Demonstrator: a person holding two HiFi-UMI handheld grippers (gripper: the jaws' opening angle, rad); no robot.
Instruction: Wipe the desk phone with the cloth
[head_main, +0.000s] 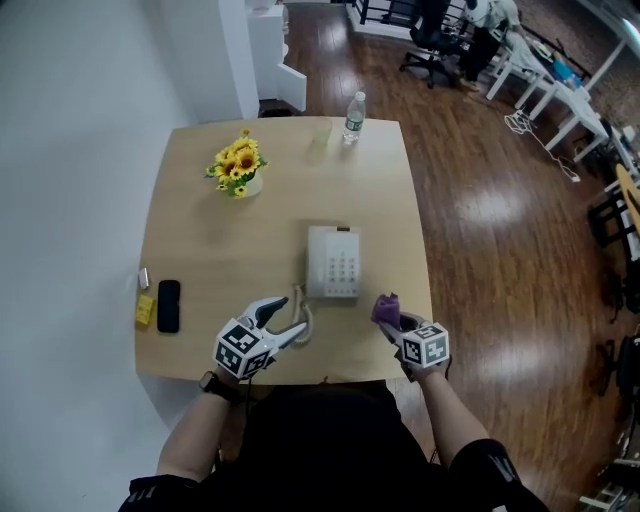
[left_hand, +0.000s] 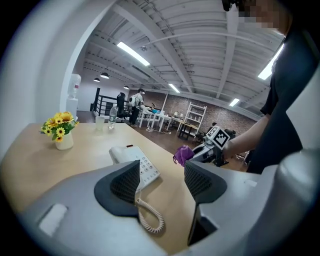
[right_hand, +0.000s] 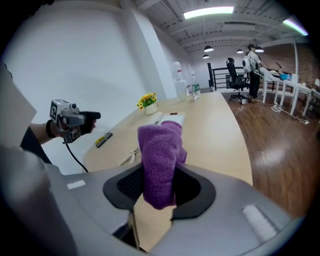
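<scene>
The right gripper (right_hand: 159, 189) squeezes the purple cloth (right_hand: 160, 155) between its fingers (right_hand: 125, 186), just right of the white desk phone (head_main: 333, 262) on the desk (head_main: 200, 230). The left gripper (left_hand: 161, 176) has its fingers spread apart, holding nothing, near the curly cord (left_hand: 150, 217). I think no wiping is done yet.

A pot of sunflowers (head_main: 238, 168) stands far left on the worktop (head_main: 200, 240), a water bottle (head_main: 353, 118) at its far edge, a black mobile (head_main: 168, 305) beside a yellow block (head_main: 145, 310).
</scene>
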